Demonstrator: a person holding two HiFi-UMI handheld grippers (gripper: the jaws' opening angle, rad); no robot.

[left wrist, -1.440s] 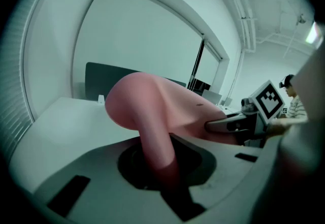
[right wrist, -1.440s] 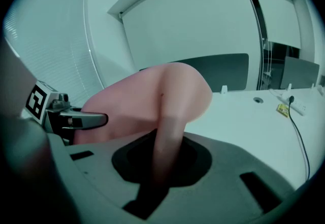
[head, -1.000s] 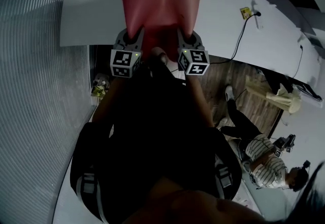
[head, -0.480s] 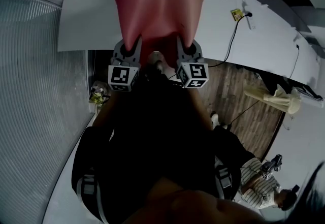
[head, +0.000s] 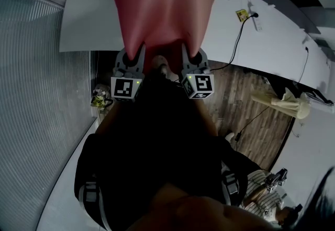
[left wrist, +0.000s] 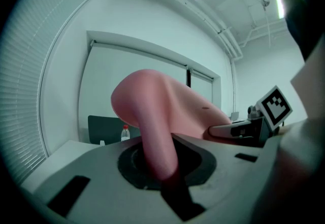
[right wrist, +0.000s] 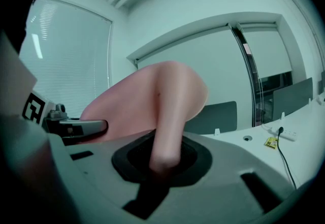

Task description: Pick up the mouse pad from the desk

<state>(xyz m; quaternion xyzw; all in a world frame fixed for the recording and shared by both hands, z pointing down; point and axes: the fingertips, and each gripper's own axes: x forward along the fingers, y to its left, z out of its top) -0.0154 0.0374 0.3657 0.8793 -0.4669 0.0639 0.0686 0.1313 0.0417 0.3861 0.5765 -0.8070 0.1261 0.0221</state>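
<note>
Above the desk (head: 84, 20), your left gripper (head: 139, 52) and right gripper (head: 186, 51) each clamp the mouse pad (head: 163, 10) by its near edge. It looks light and limp, so keep hold near the corners.

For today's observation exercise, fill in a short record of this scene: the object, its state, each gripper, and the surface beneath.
object: pink mouse pad
state: held up over the desk, bowed
left gripper: shut on the pad's near edge, left side
right gripper: shut on the pad's near edge, right side
surface: white desk
also on desk: power strip with a black cable
</note>
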